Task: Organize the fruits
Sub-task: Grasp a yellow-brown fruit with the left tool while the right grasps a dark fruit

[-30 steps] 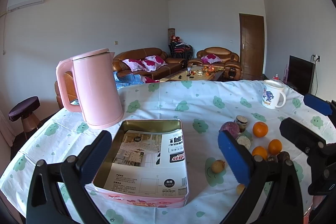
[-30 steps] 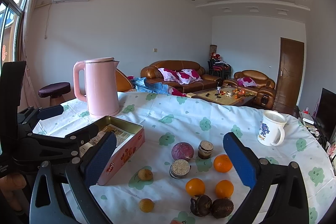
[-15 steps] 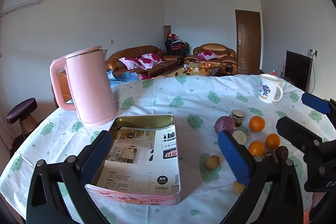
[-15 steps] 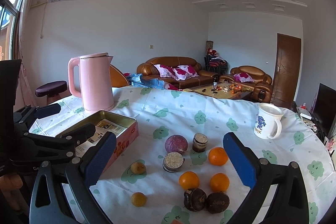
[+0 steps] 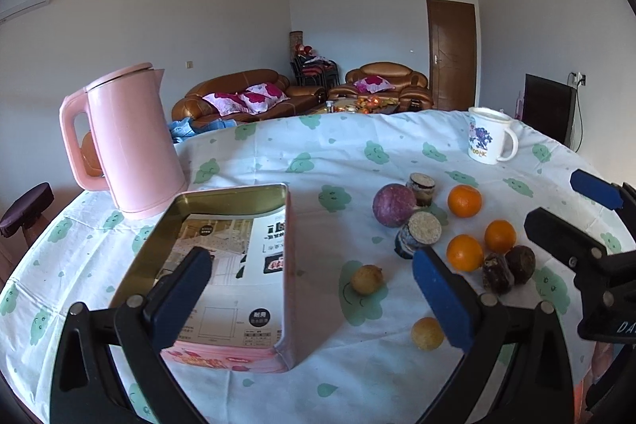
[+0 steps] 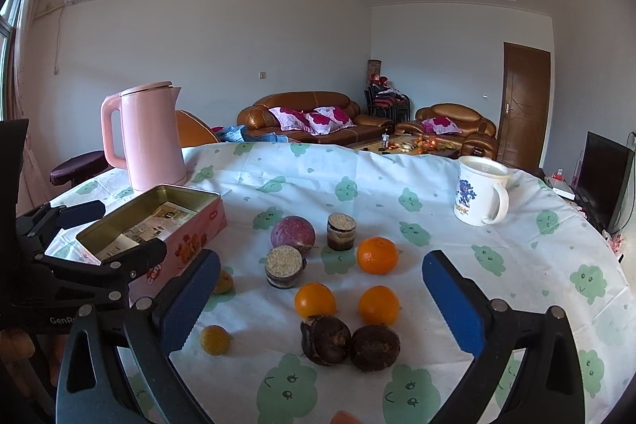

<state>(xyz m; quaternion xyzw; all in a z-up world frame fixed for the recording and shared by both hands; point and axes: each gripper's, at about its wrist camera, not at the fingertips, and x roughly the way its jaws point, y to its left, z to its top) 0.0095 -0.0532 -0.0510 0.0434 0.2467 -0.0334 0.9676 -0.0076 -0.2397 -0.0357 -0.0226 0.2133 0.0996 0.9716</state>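
An open pink tin box [image 5: 222,265] [image 6: 159,225] with a paper inside sits on the table at the left. Fruits lie to its right: three oranges [image 6: 377,255], a purple fruit [image 6: 293,231] [image 5: 393,205], two dark brown fruits [image 6: 326,338], two small yellow fruits [image 6: 214,339] [image 5: 367,279]. My left gripper [image 5: 314,289] is open and empty above the box's near right edge. My right gripper [image 6: 322,301] is open and empty, above the oranges and brown fruits.
A pink kettle [image 5: 127,142] stands behind the box. A white mug [image 6: 479,195] stands at the far right. Two small jars [image 6: 284,267] sit among the fruits. The round table has a cloud-print cloth [image 6: 357,185].
Both grippers have moved forward and lower toward the table; box and fruits appear nearer. Nothing was taken hold of.
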